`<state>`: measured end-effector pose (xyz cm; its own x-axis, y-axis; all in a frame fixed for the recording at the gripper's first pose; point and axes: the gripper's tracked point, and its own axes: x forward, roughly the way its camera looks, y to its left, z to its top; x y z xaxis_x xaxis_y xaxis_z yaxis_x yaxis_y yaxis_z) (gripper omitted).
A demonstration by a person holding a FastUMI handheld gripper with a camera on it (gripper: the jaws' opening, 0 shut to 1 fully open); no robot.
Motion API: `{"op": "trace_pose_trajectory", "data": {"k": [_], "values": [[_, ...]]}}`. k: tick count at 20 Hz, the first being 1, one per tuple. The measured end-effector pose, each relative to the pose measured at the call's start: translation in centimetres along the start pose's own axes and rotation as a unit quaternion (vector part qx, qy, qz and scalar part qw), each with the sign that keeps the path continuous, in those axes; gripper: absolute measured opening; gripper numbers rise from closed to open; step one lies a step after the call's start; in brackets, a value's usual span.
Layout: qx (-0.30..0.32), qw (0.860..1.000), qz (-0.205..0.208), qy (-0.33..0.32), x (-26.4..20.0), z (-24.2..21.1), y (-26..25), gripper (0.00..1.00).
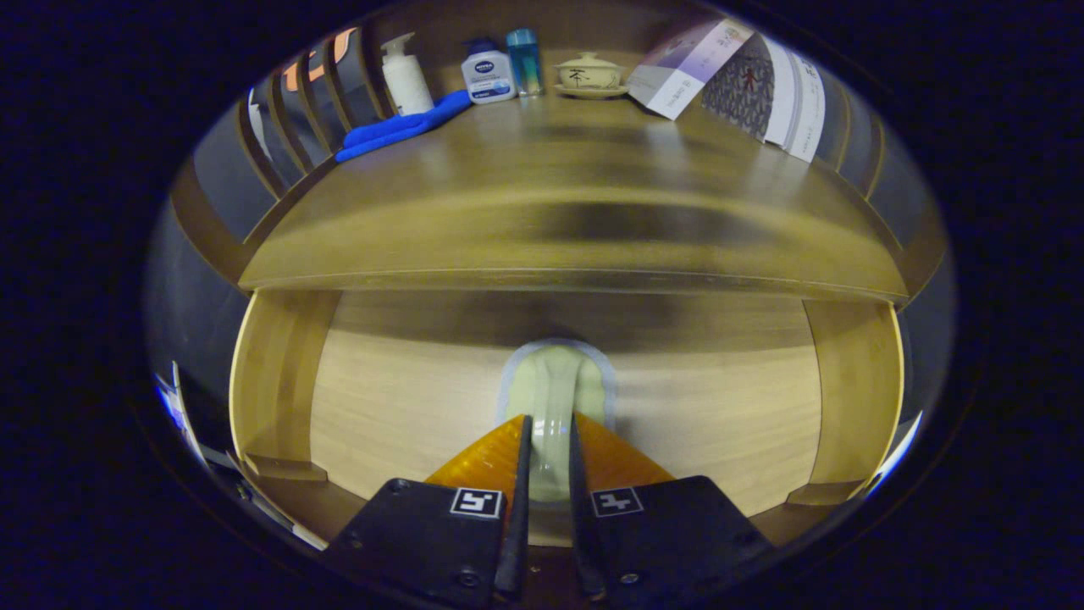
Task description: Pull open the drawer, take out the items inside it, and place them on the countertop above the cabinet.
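Gripper [549,436] clamped on a pale green item [555,390] inside the open drawer [720,424]
Along the table's [576,212] back edge, left to right: blue cloth [398,129], white pump bottle [405,78], lotion bottle [487,74], blue bottle [524,61], lidded cup [589,73], booklets [737,80]

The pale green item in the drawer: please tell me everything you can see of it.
The item is pale green, glossy and rounded, with a lighter rim around it; what it is cannot be told. It lies on the light wooden floor of the open drawer, under the countertop. The tongs are shut on its near end, one finger on each side.
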<state>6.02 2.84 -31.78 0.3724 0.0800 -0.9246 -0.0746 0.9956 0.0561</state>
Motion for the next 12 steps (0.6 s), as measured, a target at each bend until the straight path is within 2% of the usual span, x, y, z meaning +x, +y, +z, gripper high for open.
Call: {"op": "trace_pose_trajectory", "data": {"k": [5, 12], "values": [[0.004, 1.0, 0.022, -0.017, -2.3, -0.6, 0.6, 0.23], [-0.01, 0.996, 0.043, -0.082, -9.5, 1.1, 0.7, 0.23]]}}
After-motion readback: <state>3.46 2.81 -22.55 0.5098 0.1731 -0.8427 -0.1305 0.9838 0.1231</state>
